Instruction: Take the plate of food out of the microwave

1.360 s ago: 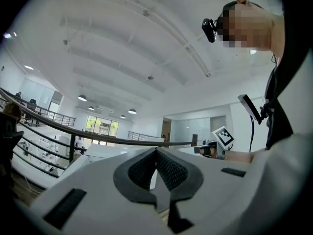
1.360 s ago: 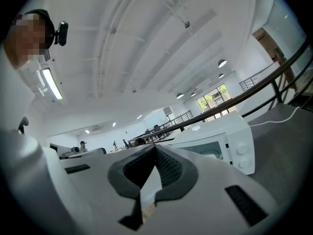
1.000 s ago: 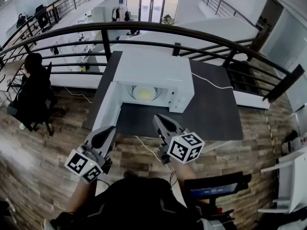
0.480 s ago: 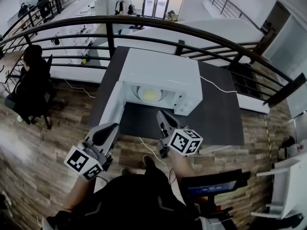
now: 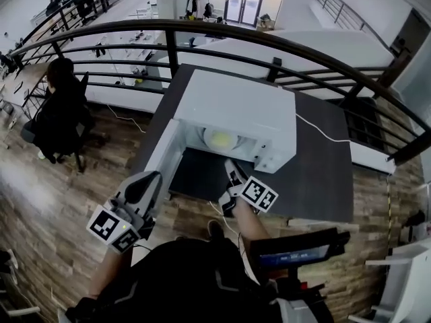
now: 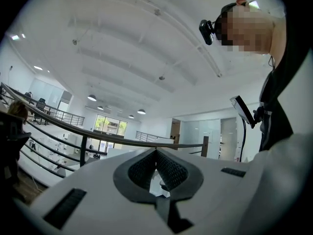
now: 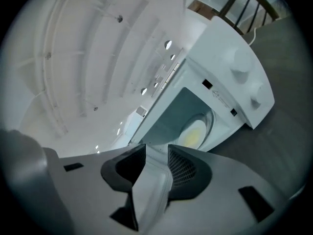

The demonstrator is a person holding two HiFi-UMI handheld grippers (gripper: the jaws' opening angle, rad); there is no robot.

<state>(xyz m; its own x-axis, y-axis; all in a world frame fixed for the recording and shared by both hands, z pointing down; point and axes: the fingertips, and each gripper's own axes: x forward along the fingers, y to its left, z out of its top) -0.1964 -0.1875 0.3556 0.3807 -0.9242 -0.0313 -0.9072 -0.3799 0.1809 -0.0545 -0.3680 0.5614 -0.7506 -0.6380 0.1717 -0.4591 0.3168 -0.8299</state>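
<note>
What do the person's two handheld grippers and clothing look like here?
Both the left gripper and right gripper have pale grey, wedge-shaped bodies tapering to the jaws, lined with dark cross-hatched pads. Each carries a white cube with black square markers at the rear. The person wears a dark top. The right gripper's jaws are opening, empty.

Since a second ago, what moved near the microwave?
The right gripper went forward toward the open microwave, and its jaws are opening with nothing between them. The left gripper stayed low and shut, the plate of food is still inside, and the door is still open.
</note>
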